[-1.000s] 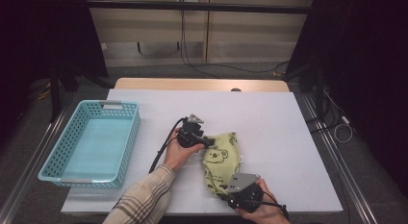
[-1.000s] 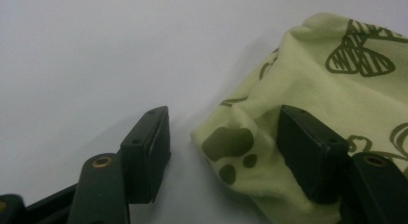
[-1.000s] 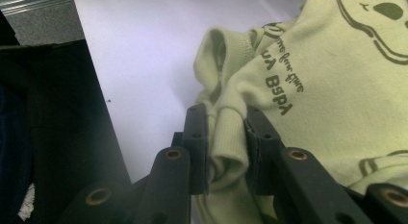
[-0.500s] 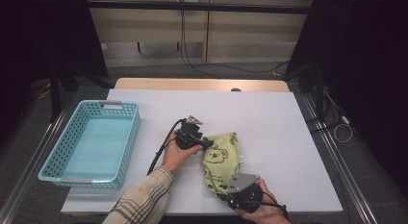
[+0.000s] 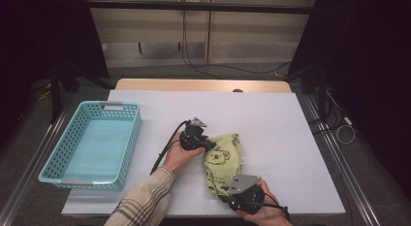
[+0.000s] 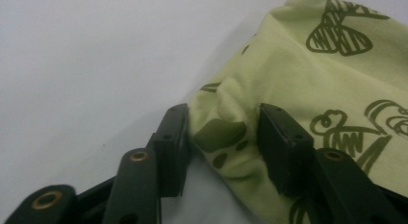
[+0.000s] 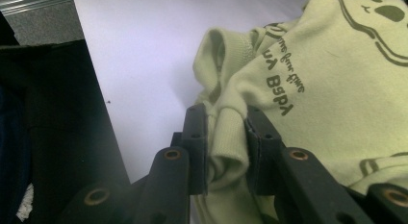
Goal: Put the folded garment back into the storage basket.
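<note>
1. Fingers (image 6: 175, 137) of the left gripper (image 5: 196, 137) have just been closing around a corner of the green shirt (image 5: 223, 163), not squeezing it flat yet.
2. Right gripper (image 5: 242, 194) fingers (image 7: 197, 137) are clamped on a ribbed edge of the shirt.
3. The shirt lies crumpled on the white bench (image 5: 291, 129), well apart from the blue basket (image 5: 126, 138).
4. I think next comes a firm pinch, then lifting both ends together.
5. Up close you see butterfly prints; from above, the basket.
</note>
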